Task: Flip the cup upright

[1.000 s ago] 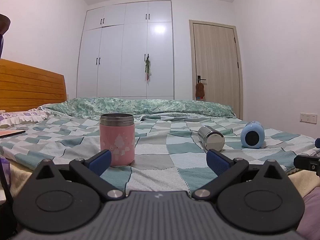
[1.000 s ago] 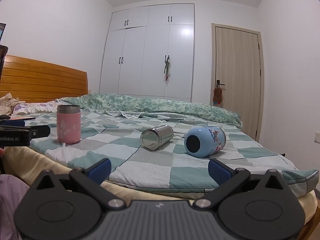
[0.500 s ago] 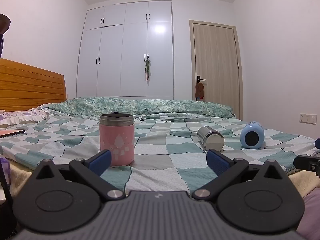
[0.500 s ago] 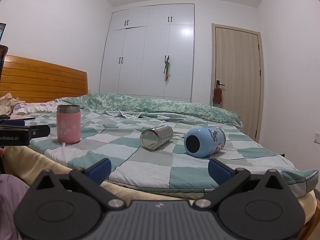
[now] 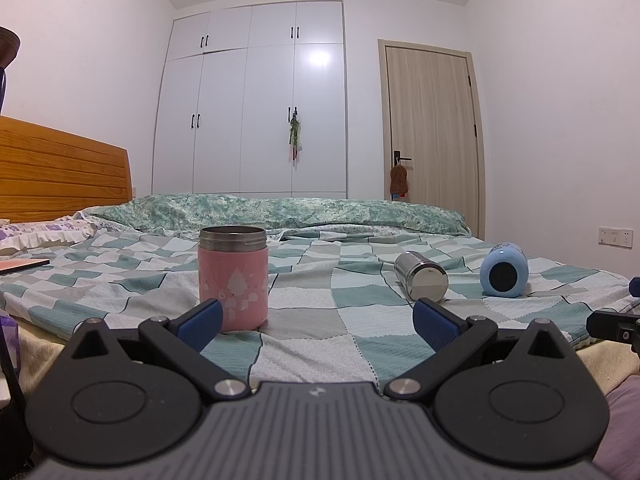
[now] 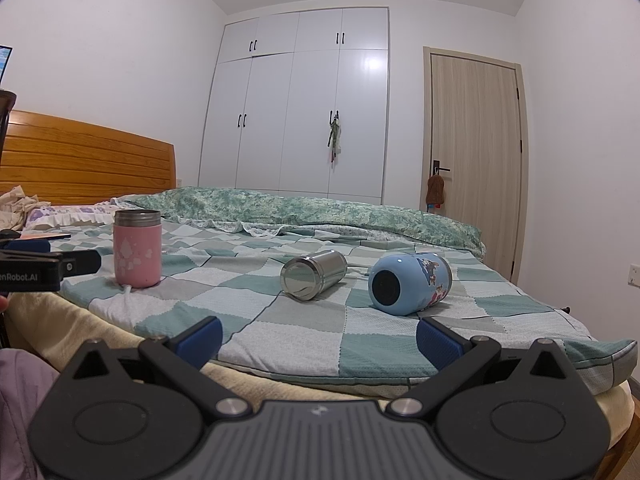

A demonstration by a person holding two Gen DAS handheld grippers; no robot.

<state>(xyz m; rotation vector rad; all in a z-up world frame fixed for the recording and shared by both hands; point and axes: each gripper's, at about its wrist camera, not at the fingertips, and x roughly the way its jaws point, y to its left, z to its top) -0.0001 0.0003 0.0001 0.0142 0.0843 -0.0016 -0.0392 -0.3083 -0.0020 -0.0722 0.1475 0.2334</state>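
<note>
My left tongs (image 5: 316,316) are spread wide and hold nothing, poised just off the near edge of the bed (image 5: 360,344); my right tongs (image 6: 318,338) are spread the same way, empty, further along that near edge toward the foot corner. Neither touches a cup.

Closest to the left tongs, the pink cup (image 5: 233,278) stands upright with its steel rim on top, near the near edge toward the headboard (image 5: 64,176) end. That one looks finished, or never needed turning. Further out, roughly mid-bed, the steel cup (image 6: 314,275) lies on its side with its flat end facing me. Just beside it, toward the foot end, the blue cup (image 6: 410,284) lies on its side too, its dark round end turned my way. The two are near each other but apart.

So I judge the job barely begun: two cups are left to stand up, and no grasp has started. The right tongs sit nearer both.

For writing, the side of the left tongs, seen from the right camera, reads "nRobot.AI", cut off at the frame edge. The blue cup carries a cartoon print; I can read no words on it. The pink cup shows pale shapes only.
</note>
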